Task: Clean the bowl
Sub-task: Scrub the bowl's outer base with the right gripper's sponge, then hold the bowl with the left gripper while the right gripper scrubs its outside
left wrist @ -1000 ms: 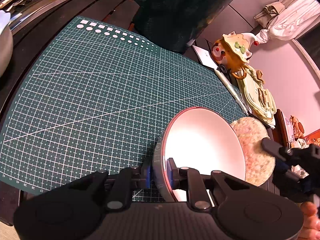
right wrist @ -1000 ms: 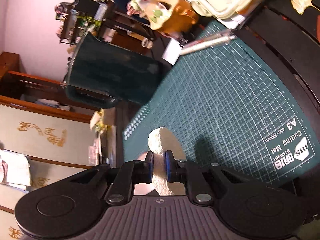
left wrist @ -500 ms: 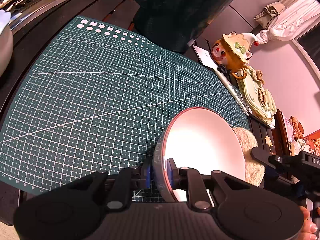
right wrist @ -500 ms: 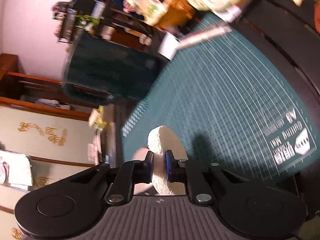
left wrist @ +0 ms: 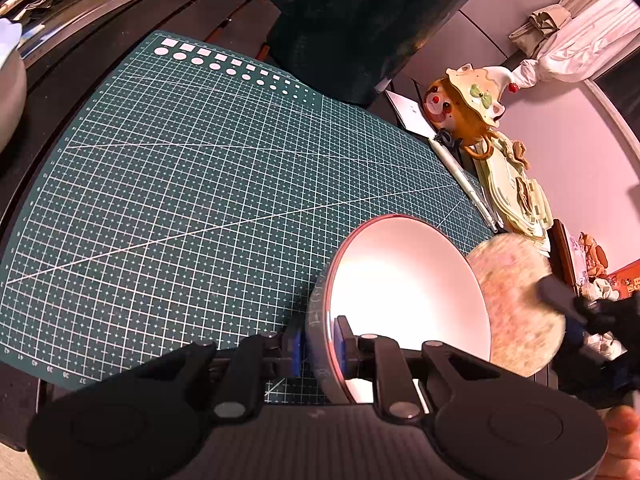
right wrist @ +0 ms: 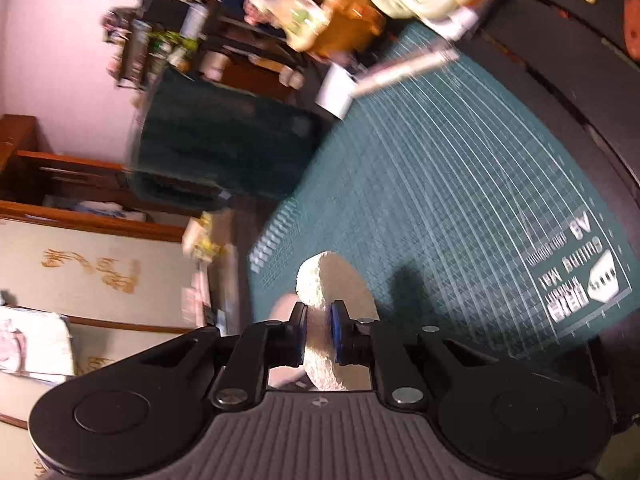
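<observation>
Covering dark table (left wrist: pixel 100 64), green cutting mat (left wrist: pixel 208 184)

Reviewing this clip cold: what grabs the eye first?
The white bowl, tilted on edge over the green cutting mat, its rim pinched by the left gripper. Just right of it, behind its far rim, a round pale sponge is clamped in the right gripper. A clown-faced figurine sits beyond the mat.

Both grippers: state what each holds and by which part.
Left gripper clamps the bowl by its rim, tilted above the cutting mat. Right gripper pinches the round sponge across its edge.
</observation>
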